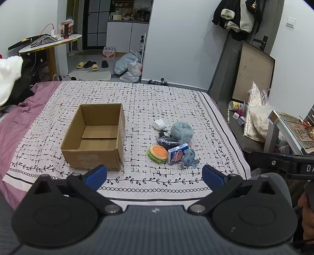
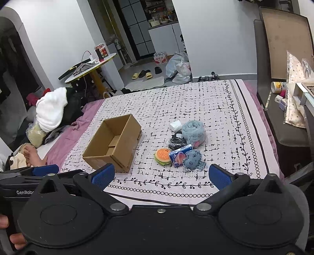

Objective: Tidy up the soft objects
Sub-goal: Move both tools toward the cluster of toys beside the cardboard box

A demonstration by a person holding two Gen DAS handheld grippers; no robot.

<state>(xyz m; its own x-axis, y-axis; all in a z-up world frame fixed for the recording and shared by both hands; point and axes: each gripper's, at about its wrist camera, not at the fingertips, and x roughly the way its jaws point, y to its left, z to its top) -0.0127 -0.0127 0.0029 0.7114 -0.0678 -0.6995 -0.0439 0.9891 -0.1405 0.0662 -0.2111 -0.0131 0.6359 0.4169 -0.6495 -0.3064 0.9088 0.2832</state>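
Both the left tongs (image 1: 155, 174) and right tongs (image 2: 162, 175) gape wide and empty above the bed's near edge. The soft toys (image 1: 172, 144) huddle mid-bed, toward its right edge, just beside the empty cardboard box (image 1: 96, 137).

Bed (image 1: 137, 98) with black-and-white patterned cover over purple sheet (image 1: 23, 117). White walls (image 1: 176, 39). At 11 o'clock, round table (image 1: 49, 44); at 12, doorway to white cabinets (image 1: 125, 33), slippers (image 1: 92, 65) on floor; at 2, hung coats (image 1: 237, 17), leaning board (image 1: 253, 72).
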